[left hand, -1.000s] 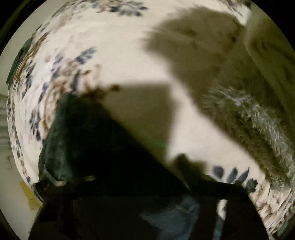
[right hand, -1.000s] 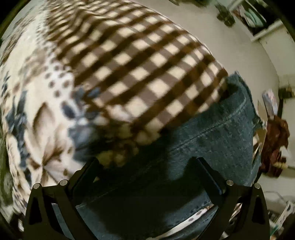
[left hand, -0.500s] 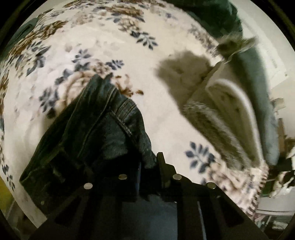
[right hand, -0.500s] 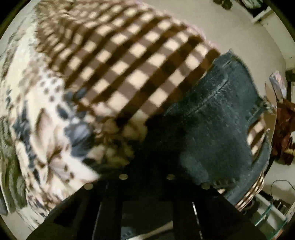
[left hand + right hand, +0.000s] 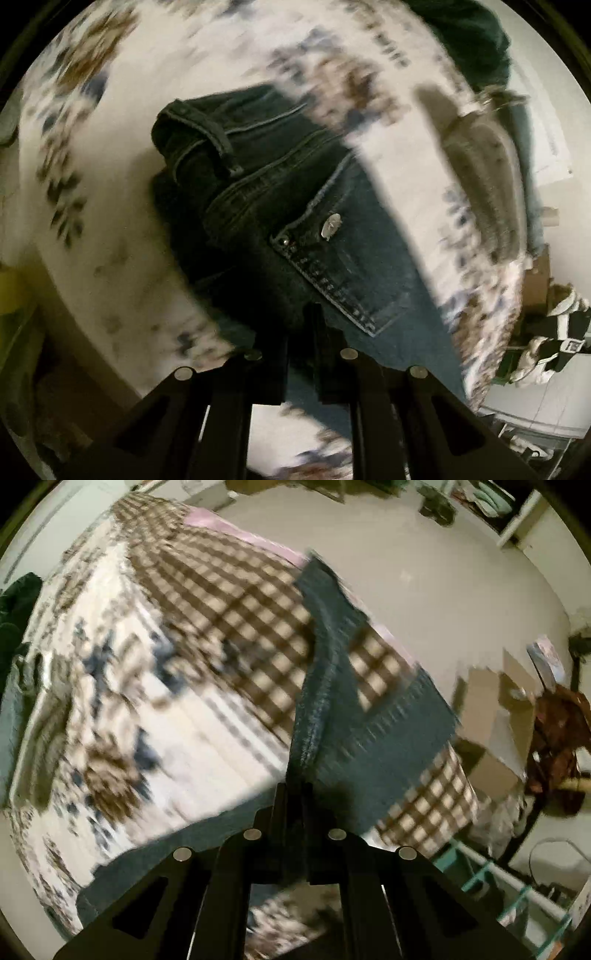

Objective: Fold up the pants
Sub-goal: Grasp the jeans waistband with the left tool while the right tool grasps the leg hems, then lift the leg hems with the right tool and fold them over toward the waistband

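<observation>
Bedspread (image 5: 122, 192) smeared; pants (image 5: 325, 686) perhaps blurred too.

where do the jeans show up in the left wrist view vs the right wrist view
Left wrist: the jeans fill the middle, waistband upper left, back pocket lower right, running down into the left gripper.
Right wrist: the jeans run as a blurred blue strip from the right gripper up to centre right, over the checked blanket.
Shared landmark: the floral bedspread under the denim.
</observation>
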### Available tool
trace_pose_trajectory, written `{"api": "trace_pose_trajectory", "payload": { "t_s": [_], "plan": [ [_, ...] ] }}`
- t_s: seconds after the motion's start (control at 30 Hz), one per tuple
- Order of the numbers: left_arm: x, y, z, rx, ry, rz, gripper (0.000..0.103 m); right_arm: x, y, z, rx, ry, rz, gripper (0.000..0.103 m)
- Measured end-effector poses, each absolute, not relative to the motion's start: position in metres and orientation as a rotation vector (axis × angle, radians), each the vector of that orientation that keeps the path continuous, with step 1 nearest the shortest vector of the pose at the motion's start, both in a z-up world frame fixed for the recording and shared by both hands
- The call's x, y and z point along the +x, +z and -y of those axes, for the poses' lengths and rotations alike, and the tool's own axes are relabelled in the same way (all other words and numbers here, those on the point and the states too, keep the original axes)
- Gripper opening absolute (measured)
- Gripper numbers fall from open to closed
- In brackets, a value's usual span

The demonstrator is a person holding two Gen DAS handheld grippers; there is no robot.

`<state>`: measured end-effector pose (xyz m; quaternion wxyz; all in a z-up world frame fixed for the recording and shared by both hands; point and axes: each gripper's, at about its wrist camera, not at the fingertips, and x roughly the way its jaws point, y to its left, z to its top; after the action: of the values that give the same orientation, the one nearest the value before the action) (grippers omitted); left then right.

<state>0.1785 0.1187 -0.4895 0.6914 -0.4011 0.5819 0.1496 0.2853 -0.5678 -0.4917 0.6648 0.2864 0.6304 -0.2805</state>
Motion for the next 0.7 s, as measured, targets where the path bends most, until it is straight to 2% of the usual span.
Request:
{"api": "trace_pose_trajectory", "payload": {
  "t_s": [0.2, 0.23, 0.3, 0.33, 0.37, 0.43, 0.47, 0.5, 0.7],
  "plan": [
    [0.167, -0.545, -0.124, -0.893, 0.274, -1.357, 0.011, 0.231, -0.567, 0.563, 0.612, -0.643, -1.528, 0.006],
    [0.171, -0.547, -0.123, -0.882, 0.262, -1.368, 0.011, 0.225, -0.581, 0.564, 0.641, -0.634, -1.550, 0.010],
    [0.173, -0.544, -0.122, -0.868, 0.239, -1.367, 0.015, 0.210, -0.599, 0.569, 0.712, -0.609, -1.566, 0.028],
    [0.173, -0.538, -0.121, -0.857, 0.233, -1.357, 0.018, 0.204, -0.601, 0.571, 0.753, -0.601, -1.546, 0.045],
    [0.171, -0.533, -0.118, -0.837, 0.232, -1.353, 0.028, 0.196, -0.600, 0.573, 0.798, -0.591, -1.519, 0.057],
    [0.166, -0.520, -0.110, -0.778, 0.229, -1.360, 0.060, 0.182, -0.592, 0.578, 0.861, -0.576, -1.457, 0.059],
    [0.165, -0.515, -0.104, -0.744, 0.222, -1.365, 0.088, 0.175, -0.587, 0.581, 0.868, -0.577, -1.439, 0.059],
    [0.164, -0.508, -0.096, -0.702, 0.220, -1.374, 0.095, 0.168, -0.582, 0.587, 0.875, -0.585, -1.415, 0.059],
    [0.165, -0.491, -0.027, -0.532, 0.162, -1.433, 0.095, 0.137, -0.564, 0.653, 0.990, -0.687, -1.256, 0.059]
  ]
}}
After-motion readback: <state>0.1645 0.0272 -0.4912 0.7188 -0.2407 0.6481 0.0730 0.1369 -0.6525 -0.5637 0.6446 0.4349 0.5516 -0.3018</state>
